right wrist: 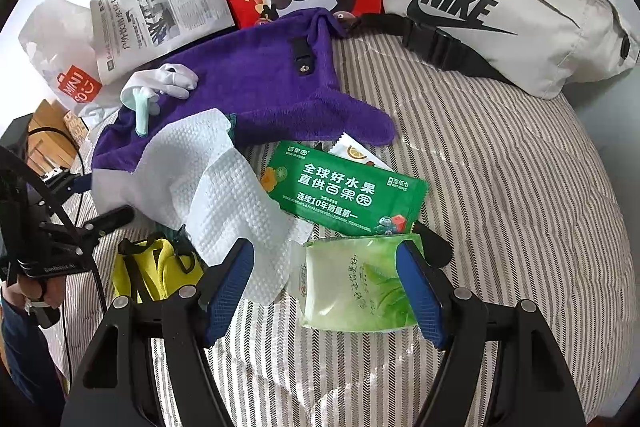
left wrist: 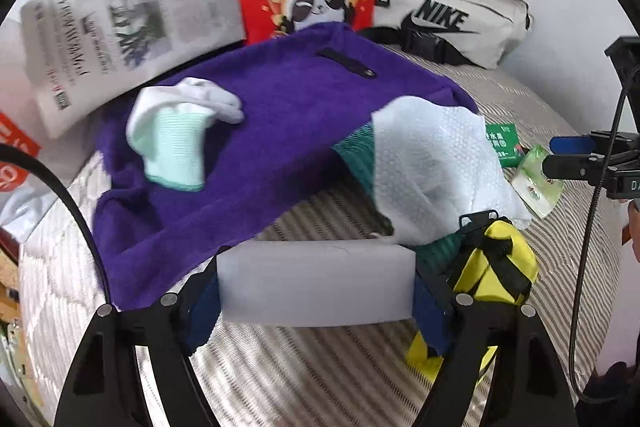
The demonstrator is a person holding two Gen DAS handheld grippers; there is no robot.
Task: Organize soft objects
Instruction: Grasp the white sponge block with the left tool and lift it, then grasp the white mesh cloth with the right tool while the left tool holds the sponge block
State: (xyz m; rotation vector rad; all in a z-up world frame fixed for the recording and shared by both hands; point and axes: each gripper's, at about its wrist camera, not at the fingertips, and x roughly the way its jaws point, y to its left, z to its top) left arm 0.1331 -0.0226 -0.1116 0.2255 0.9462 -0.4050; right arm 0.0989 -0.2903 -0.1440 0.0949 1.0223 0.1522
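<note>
Soft clutter on a striped bed (right wrist: 500, 187): left gripper (left wrist: 316, 285) clamps a pale foam block (left wrist: 316, 283) beside the purple towel (left wrist: 248, 147); right gripper (right wrist: 328, 287) hangs wide open over a green tissue pack (right wrist: 356, 287).

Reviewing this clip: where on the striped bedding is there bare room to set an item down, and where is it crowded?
Bare striped bedding lies right of the green wet-wipes packet, below the beige Nike waist bag. Another strip shows between the purple fleece towel and the left gripper. The middle is crowded: white embossed paper towel, yellow pouch, pale green tissue pack.
</note>
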